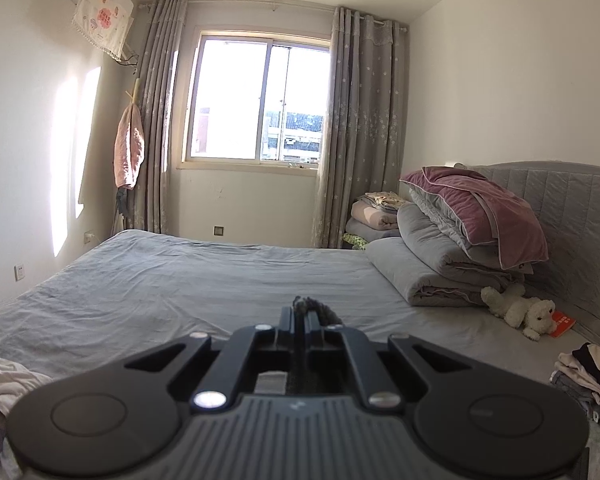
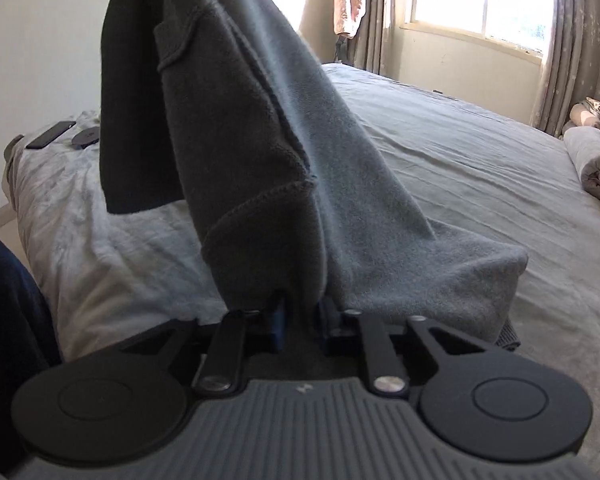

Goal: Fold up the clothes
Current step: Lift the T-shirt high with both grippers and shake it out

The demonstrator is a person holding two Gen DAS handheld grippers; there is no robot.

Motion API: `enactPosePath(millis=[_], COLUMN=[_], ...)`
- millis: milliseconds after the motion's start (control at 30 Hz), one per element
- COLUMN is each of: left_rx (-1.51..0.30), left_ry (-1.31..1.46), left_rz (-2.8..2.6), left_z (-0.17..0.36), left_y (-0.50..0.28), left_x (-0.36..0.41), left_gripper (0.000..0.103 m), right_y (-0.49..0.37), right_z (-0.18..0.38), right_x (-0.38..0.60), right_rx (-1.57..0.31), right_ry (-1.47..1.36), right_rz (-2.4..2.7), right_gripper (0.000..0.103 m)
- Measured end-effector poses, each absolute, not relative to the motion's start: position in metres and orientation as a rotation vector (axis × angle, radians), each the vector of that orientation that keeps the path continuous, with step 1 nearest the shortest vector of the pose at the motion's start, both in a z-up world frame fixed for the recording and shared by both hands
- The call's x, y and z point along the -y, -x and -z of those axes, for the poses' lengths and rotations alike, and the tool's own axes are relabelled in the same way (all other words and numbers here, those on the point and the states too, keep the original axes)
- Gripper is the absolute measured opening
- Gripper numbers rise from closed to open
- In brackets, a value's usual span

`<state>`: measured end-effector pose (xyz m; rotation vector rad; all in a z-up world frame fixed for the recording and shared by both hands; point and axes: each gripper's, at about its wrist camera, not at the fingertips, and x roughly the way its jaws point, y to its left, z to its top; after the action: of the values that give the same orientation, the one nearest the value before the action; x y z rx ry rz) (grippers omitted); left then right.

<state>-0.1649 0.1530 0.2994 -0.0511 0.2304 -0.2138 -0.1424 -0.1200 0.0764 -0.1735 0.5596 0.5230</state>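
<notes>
The left gripper (image 1: 300,312) is closed, its fingers pinching a small tuft of the grey garment (image 1: 320,309) that pokes out just past the tips. The right gripper (image 2: 300,308) is clamped on the same grey garment (image 2: 300,168), with cloth bunched between its jaws.

In the right wrist view the garment rises steeply from that gripper toward the upper left, a darker panel hanging beside the lighter knit, and it blocks most of the bed (image 2: 460,152) behind it. Its lower fold spreads onto the sheet just right of the gripper.

Taking the bed as the landmark: a dark phone (image 2: 51,134) and a round black disc (image 2: 86,136) lie at its left corner, beyond the hanging cloth. In the left wrist view, folded quilts (image 1: 452,256) with a mauve pillow (image 1: 480,208) are stacked at its head end on the right, a white plush dog (image 1: 520,308) lies in front of them, and a small pile of clothes (image 1: 588,376) sits near its right edge. White cloth (image 1: 4,380) lies at its near left. The window (image 1: 260,100) is beyond its far side.
</notes>
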Motion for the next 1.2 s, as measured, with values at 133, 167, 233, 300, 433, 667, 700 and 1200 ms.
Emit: enactPosePath(millis=[133,167,233,300,433,667,700,1200], left_rx=[-0.227,-0.223,-0.195,-0.155,-0.053,-0.003,-0.044,-0.723], left_ry=[0.085,0.097,0.114,0.097,0.049,0.045,0.027,-0.194], left_rz=[0.155,0.142,0.131,0.13,0.14,0.284,0.323,0.439], left_z=[-0.303,-0.304,-0.312,-0.325,-0.354,-0.375,-0.365,-0.111], left_y=[0.162,0.16,0.159,0.16,0.169,0.176,0.172,0.055], left_x=[-0.17,-0.174,-0.173,-0.165,-0.151,-0.14,-0.133,-0.094], left_gripper=[0.004,0.004,0.004,0.004,0.001,0.0,0.0,0.051], right_y=[0.15,0.15,0.148,0.148,0.157,0.176,0.172,0.136], right_z=[-0.126,-0.139,-0.166,-0.194,-0.252,-0.327,-0.329,-0.199], right_x=[0.15,0.156,0.167,0.178,0.205,0.235,0.236,0.284], right_rx=[-0.406,-0.369,-0.295,-0.219,-0.058,0.098,0.073,-0.303], right_ry=[0.155,0.174,0.235,0.284,0.301,0.288,0.302,0.295], right_rz=[-0.425,-0.393,-0.315,-0.236,-0.106,-0.013,-0.006,0.096], right_gripper=[0.004,0.004,0.003,0.003,0.003,0.001,0.001,0.001])
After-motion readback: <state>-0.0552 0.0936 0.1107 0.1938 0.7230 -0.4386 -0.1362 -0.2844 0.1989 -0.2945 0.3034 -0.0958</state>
